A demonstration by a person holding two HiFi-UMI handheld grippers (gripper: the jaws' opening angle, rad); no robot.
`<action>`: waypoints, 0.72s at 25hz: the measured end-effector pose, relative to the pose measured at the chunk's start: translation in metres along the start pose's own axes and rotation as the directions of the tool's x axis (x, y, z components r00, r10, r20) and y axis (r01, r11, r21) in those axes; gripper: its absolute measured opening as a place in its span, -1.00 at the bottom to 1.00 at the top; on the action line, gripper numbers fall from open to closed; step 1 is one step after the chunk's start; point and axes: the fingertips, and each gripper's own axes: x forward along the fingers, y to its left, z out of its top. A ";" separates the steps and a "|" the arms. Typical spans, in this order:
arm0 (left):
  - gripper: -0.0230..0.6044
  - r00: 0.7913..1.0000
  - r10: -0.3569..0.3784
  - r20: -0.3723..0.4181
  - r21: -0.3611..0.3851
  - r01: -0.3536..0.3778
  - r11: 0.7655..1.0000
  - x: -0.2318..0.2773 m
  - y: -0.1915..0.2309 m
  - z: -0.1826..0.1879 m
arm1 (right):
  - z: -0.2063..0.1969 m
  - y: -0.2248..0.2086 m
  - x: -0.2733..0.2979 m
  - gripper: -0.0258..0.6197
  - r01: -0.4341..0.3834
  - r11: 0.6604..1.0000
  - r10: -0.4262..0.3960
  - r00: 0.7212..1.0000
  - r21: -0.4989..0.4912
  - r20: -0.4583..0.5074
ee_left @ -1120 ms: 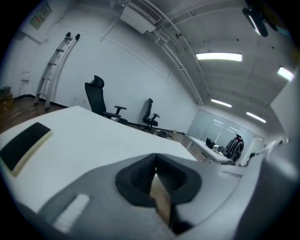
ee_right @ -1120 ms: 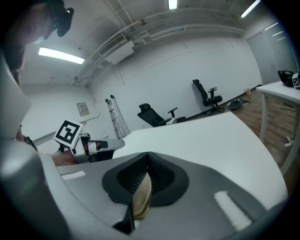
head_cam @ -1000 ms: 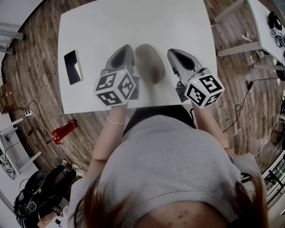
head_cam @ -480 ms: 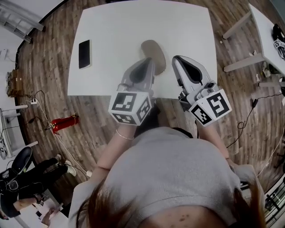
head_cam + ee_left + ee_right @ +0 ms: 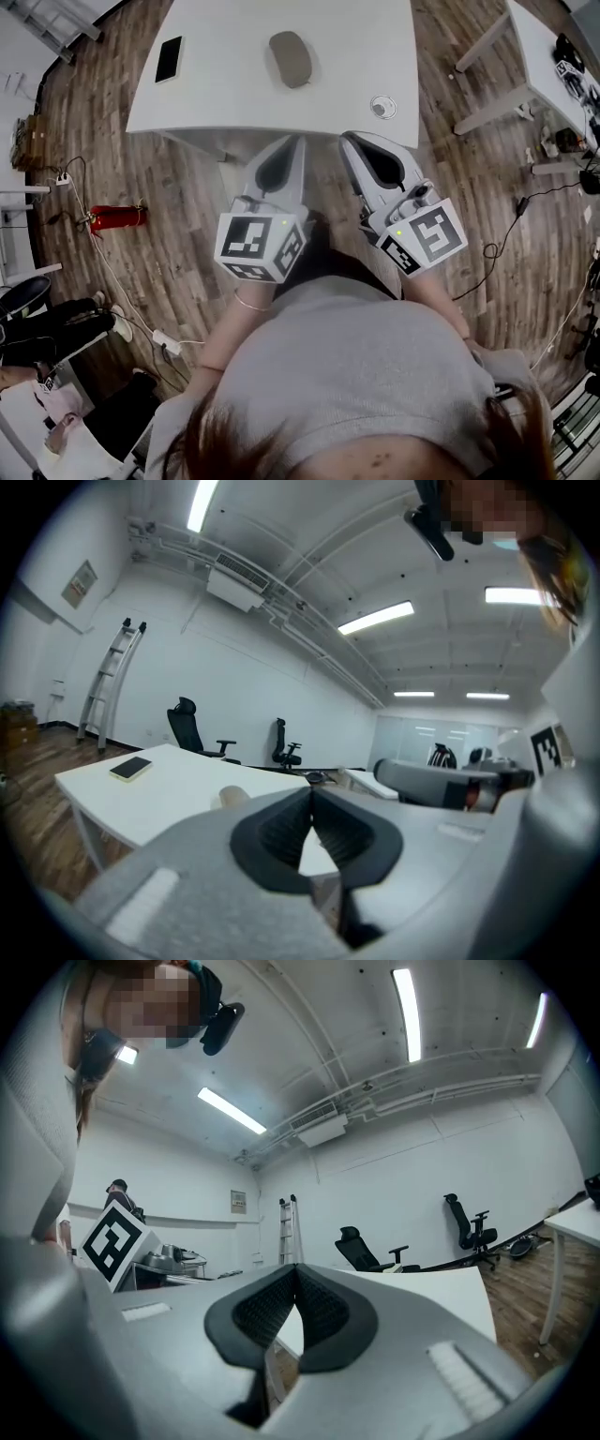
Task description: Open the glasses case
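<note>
The glasses case (image 5: 290, 58), a closed grey-brown oval, lies on the white table (image 5: 234, 94) near its middle; its top (image 5: 228, 797) peeks over the left jaw in the left gripper view. My left gripper (image 5: 296, 142) and right gripper (image 5: 350, 141) hang side by side over the wooden floor, short of the table's near edge and well apart from the case. Both are shut with nothing between their pads. In the left gripper view the left gripper (image 5: 311, 795) has its tips touching, and in the right gripper view so does the right gripper (image 5: 296, 1273).
A dark phone (image 5: 170, 58) lies at the table's left end. A small round object (image 5: 380, 107) sits near its right front corner. A red extinguisher (image 5: 117, 217) and cables lie on the floor at left. Another table (image 5: 544, 56) stands at right.
Both grippers have drawn back from either side of the case, off the table and up toward the person. The case stays closed on the table, now farther away.
</note>
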 end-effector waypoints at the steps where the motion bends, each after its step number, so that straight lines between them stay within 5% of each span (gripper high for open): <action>1: -0.92 1.000 0.006 0.002 0.003 -0.006 1.000 -0.008 -0.004 0.002 | 0.004 0.007 -0.005 -0.91 -0.003 1.000 0.003 1.000 -0.015 0.001; 18: -0.92 0.999 -0.011 0.044 0.035 0.010 0.999 -0.102 -0.031 0.017 | 0.023 0.106 -0.045 -0.91 0.016 0.995 -0.014 0.999 -0.099 0.029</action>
